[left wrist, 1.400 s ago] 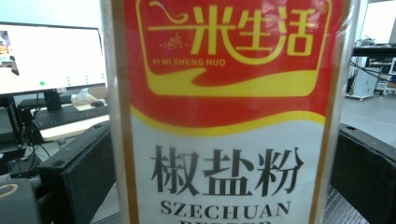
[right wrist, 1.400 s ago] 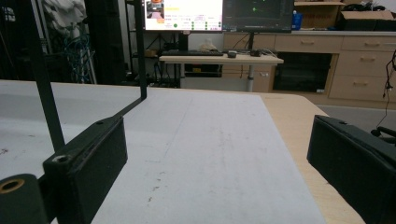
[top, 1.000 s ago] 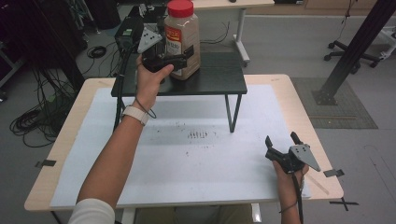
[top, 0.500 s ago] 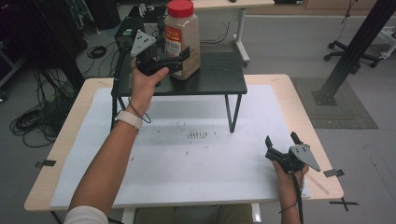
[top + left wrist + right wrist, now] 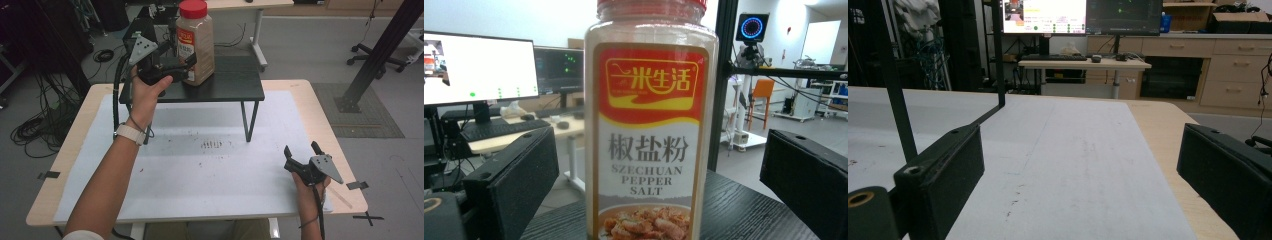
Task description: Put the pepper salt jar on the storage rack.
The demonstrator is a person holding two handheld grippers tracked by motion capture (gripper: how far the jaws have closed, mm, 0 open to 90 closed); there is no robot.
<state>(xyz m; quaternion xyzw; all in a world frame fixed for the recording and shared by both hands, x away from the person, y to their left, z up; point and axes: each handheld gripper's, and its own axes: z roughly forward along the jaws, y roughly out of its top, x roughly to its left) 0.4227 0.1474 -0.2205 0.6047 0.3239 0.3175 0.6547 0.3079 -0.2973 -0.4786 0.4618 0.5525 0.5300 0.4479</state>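
Between the wide-spread jaws of the left gripper (image 5: 186, 67) stands a jar (image 5: 195, 42) of Szechuan pepper salt, upright on a black stand (image 5: 240, 85); neither jaw touches it. Behind the jar, monitors (image 5: 479, 67) sit on a desk. Well apart, at the table's near right corner, the right gripper (image 5: 303, 157) also gapes wide, holding nothing, low over the white mat (image 5: 1073, 165). Ahead of it a stand leg (image 5: 895, 95) rises, with desks and drawers (image 5: 1233, 65) beyond.
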